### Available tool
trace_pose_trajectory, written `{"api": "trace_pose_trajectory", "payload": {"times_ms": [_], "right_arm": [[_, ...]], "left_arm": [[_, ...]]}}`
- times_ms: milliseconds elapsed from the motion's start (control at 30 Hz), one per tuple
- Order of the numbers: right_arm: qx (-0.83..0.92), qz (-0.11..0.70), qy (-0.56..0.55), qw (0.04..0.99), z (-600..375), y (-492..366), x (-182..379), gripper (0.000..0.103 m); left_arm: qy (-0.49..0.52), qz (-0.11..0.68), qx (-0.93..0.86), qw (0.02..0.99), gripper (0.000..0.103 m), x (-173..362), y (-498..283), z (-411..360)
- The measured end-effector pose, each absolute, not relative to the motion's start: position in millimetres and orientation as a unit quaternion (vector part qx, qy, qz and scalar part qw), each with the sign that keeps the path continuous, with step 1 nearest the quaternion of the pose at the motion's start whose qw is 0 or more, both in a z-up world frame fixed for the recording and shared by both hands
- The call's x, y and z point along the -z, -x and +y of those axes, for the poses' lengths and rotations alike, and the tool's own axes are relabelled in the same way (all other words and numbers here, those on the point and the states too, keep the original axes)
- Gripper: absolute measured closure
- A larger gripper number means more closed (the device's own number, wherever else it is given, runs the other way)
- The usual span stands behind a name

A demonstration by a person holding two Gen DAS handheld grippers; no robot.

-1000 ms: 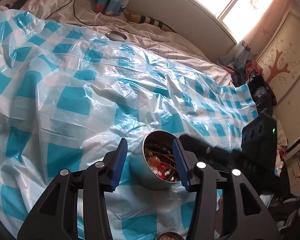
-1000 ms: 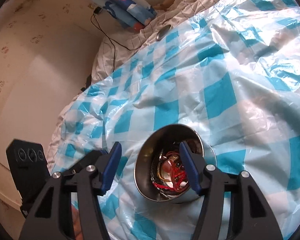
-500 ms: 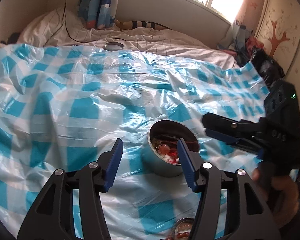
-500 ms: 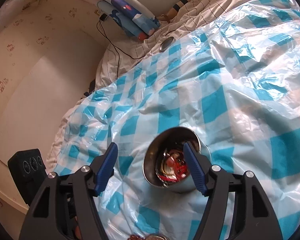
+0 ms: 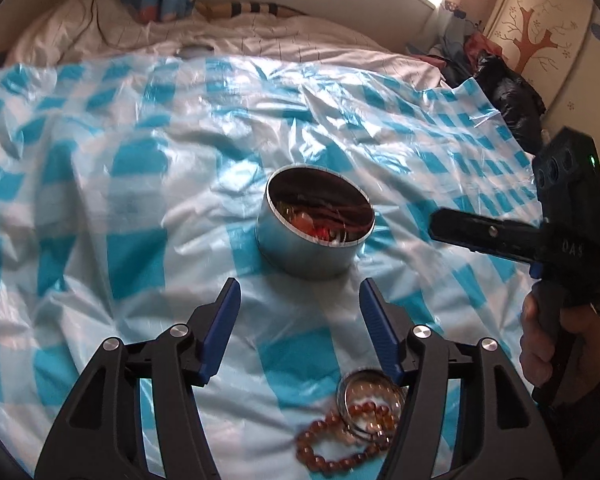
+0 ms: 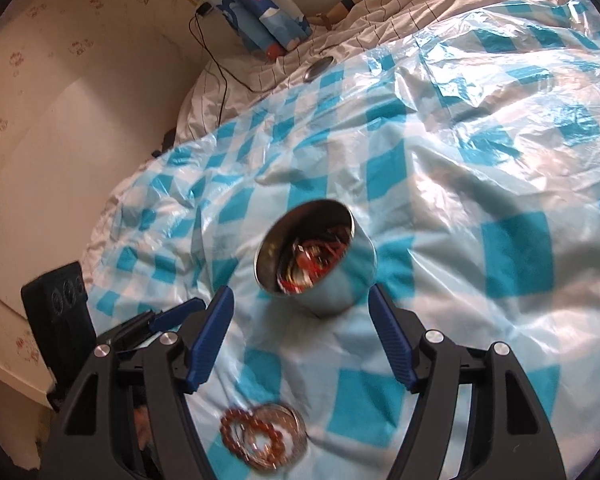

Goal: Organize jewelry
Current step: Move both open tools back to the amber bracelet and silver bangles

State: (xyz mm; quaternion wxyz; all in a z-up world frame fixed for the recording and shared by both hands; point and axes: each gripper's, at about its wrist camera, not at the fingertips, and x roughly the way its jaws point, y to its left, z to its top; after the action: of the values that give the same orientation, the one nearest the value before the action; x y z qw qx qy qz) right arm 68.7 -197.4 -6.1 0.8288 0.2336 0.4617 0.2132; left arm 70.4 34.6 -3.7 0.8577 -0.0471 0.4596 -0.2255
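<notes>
- Metal tin (image 5: pixel 320 224) with mixed jewelry sits upright on the blue-checked plastic sheet (image 5: pixel 140 168) spread over the bed, open top, no lid on it.
- Left gripper (image 5: pixel 300 320): jaws wide, have just been opening; nothing between them, only sheet. Tin lies just beyond its fingertips, slightly right of centre.
- Right gripper (image 6: pixel 300 328): jaws wide, opened over the last moment too, empty. Tin sits just past the fingertips, centred in the gap but not gripped.
- Brown bead bracelet (image 5: pixel 340 444) lies loose on the sheet at the near edge, draped over the rim of a small round lid-like dish (image 5: pixel 370 396), under the left gripper's right finger.
- Key relation: bracelet is on the near side of both grippers, tin on the far side; reaching the beads likely means pulling back and tipping down.
- Bracelet loop runs roughly left to right in the left wrist view.
- Both grippers look about equally close; cannot tell which is nearer.
- A second lid (image 6: pixel 319 67) lies far off at the sheet's far edge.
</notes>
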Motion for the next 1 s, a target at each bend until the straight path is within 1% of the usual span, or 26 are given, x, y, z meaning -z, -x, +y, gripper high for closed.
{"api": "trace_pose_trajectory", "payload": {"times_ms": [167,300,433,567,733,800,867,900,1000], "right_arm": [[-0.226,0.489,-0.191,0.821,-183.8,-48.0,13.0,0.035],[-0.235,0.521,-0.129,0.810,-163.0,-31.9,25.9,0.036],[-0.254,0.543,-0.100,0.794,-147.3,-22.8,35.6,0.036],[-0.249,0.550,-0.092,0.792,-143.6,-21.7,37.0,0.036],[-0.221,0.548,-0.053,0.805,-143.8,-20.7,30.7,0.036],[-0.218,0.546,-0.059,0.807,-149.4,-20.8,28.6,0.036],[-0.214,0.547,-0.062,0.807,-152.1,-21.4,29.3,0.036],[-0.214,0.547,-0.064,0.807,-152.9,-21.5,29.1,0.036],[-0.216,0.544,-0.066,0.808,-153.6,-21.2,27.1,0.036]], "left_arm": [[0.090,0.491,0.238,0.833,0.044,14.3,-64.1,49.6],[0.053,0.493,0.239,0.835,0.044,16.9,-53.1,42.4],[0.040,0.493,0.240,0.835,0.044,15.4,-48.5,43.3],[0.034,0.509,0.263,0.819,0.043,19.8,-45.4,38.3],[-0.032,0.509,0.285,0.812,0.043,25.7,-28.5,14.8],[-0.062,0.504,0.282,0.814,0.048,27.4,-21.6,6.2],[-0.083,0.510,0.281,0.809,0.062,32.1,-17.4,-0.1],[-0.088,0.514,0.281,0.806,0.065,34.3,-16.3,-1.7],[-0.095,0.516,0.285,0.802,0.081,39.1,-14.3,-5.4]]}}
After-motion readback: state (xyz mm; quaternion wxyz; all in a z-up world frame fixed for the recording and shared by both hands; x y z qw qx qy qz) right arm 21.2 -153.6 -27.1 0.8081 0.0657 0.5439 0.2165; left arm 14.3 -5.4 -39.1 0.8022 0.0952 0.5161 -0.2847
